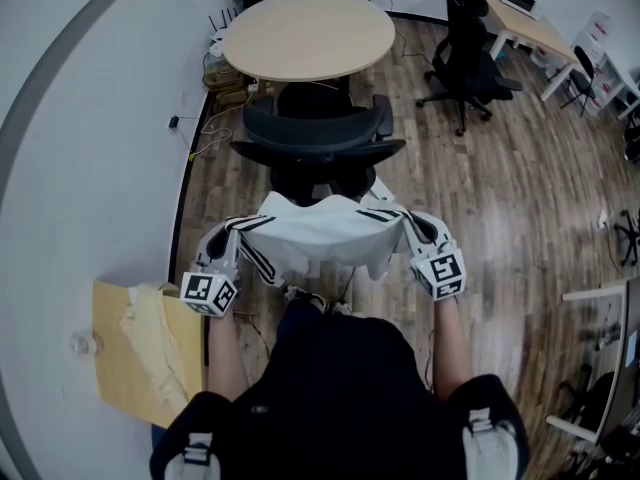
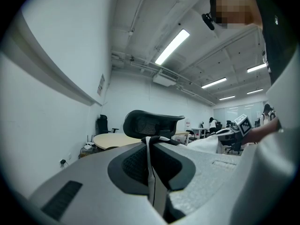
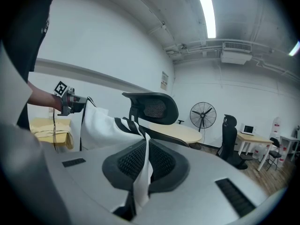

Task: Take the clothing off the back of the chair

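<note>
Jaws on white, black-striped clothing (image 1: 325, 236)

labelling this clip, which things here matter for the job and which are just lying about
In the job: white garment, left gripper and right gripper shut on it, black chair.
Lying about: round table, cardboard box, far office chair, fan.

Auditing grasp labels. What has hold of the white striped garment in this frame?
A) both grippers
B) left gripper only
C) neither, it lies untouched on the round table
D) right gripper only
A: the left gripper and the right gripper each have their jaws closed on a fold of the white striped garment, which spans between them in the head view.
</note>
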### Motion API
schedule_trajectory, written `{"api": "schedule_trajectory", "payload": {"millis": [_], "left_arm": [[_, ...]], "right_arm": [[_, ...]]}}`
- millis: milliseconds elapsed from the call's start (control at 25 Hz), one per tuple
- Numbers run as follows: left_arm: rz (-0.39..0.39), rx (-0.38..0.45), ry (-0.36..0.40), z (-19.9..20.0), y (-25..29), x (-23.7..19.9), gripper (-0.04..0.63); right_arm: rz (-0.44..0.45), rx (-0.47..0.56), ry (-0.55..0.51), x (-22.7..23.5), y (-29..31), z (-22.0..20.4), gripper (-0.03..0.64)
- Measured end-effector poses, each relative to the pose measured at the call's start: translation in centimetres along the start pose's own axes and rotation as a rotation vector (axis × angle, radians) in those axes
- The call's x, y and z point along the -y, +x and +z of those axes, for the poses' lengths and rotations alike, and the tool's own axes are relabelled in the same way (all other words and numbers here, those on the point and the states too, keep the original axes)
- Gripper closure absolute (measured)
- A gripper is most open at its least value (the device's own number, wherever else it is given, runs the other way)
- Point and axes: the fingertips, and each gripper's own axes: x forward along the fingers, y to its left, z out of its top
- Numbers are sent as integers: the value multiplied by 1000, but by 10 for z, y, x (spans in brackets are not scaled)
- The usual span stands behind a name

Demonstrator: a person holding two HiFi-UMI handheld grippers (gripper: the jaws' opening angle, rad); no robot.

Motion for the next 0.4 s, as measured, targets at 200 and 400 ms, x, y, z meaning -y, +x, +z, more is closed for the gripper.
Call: {"api": "schedule_trajectory", "payload": {"millis": [200, 400], "left_arm": [[6, -5, -7, -2, -1, -1, 584], [3, 2, -5, -1, -2, 0, 584]], "right_arm": [[5, -6, 15, -1, 1, -1, 615], [-4, -18, 31, -3, -5, -8, 615]]}}
